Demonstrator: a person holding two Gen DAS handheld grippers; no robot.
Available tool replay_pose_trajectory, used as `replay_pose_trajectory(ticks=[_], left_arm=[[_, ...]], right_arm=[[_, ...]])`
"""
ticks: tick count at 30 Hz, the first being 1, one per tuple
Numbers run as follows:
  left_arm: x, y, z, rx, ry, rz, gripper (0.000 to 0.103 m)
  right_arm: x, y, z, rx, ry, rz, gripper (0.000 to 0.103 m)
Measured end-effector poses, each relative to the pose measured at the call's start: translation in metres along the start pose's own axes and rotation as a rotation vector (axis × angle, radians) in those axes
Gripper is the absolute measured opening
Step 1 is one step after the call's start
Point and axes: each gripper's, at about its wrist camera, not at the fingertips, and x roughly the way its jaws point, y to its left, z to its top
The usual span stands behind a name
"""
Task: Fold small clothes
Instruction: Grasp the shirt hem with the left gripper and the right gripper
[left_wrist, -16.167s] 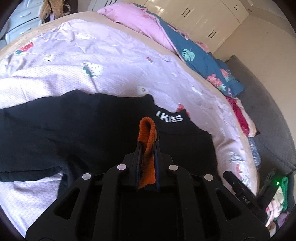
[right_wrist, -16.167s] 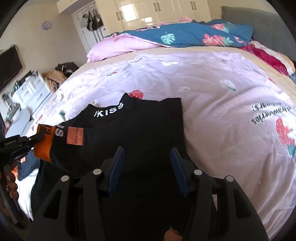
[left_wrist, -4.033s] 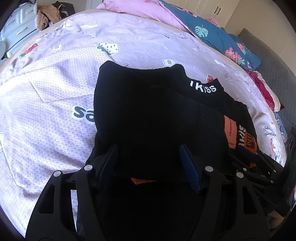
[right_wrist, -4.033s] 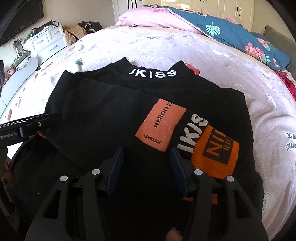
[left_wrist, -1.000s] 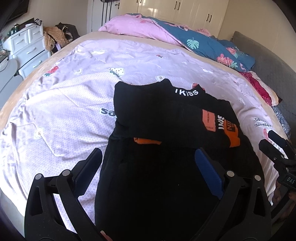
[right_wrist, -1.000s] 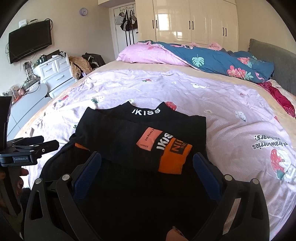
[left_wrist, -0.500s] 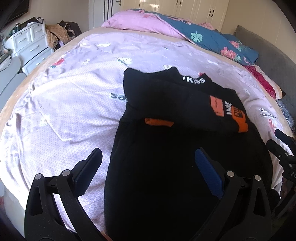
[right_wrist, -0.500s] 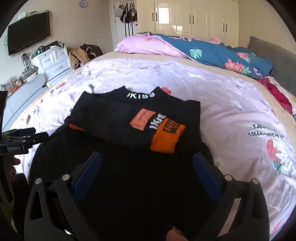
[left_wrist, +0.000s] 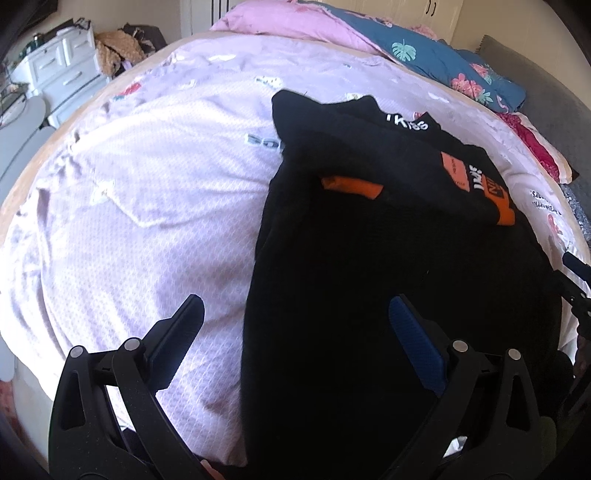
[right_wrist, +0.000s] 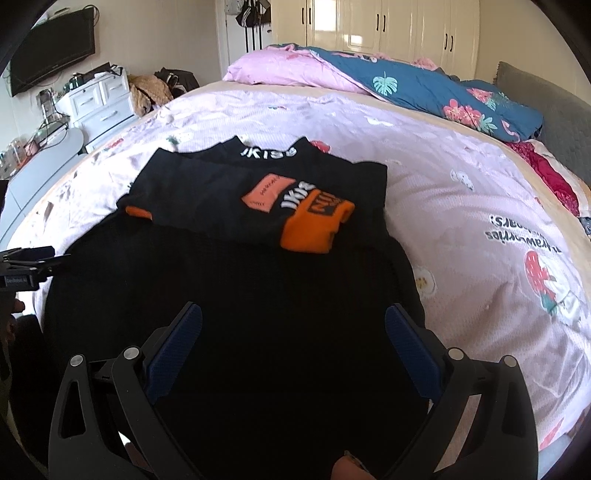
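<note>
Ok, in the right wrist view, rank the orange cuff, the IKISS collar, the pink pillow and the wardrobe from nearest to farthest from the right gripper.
1. Orange cuff, folded across the black top, just right of centre.
2. IKISS collar, at the top's far edge, centre.
3. Pink pillow, at the head of the bed.
4. Wardrobe, against the back wall.

The right gripper hovers with its jaws open.

Black sweater (right_wrist: 236, 295) lies flat on the bed; orange-cuffed sleeves (right_wrist: 317, 225) folded across its chest.

Matt black knit sweater (right_wrist: 236, 295)
</note>
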Motion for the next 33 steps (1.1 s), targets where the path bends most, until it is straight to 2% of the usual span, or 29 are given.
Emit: replay_pose_trajectory(ticks=[6, 8, 16, 20, 24, 33], left_arm=[[0.002, 0.011, -0.016, -0.009, 0.038, -0.03, 0.094], [0.001, 0.014, -0.021, -0.016, 0.049, -0.063, 0.094], [-0.006, 0.025, -0.038, -0.022, 0.06, -0.109, 0.094], [-0.008, 0.026, -0.046, -0.014, 0.082, -0.16, 0.085], [-0.01, 0.022, -0.053, 0.008, 0.103, -0.18, 0.076], [-0.007, 0.014, -0.066, 0.026, 0.144, -0.211, 0.074]], right_arm=[[0.002, -0.009, -0.008, 0.029, 0.018, -0.003, 0.099], [0.002, -0.01, -0.008, 0.032, 0.02, -0.005, 0.099], [0.0, -0.012, -0.013, 0.036, 0.029, 0.001, 0.099], [-0.001, -0.013, -0.016, 0.038, 0.033, -0.004, 0.099], [-0.002, -0.016, -0.02, 0.038, 0.041, -0.01, 0.099], [-0.006, -0.02, -0.031, 0.026, 0.057, -0.024, 0.099]])
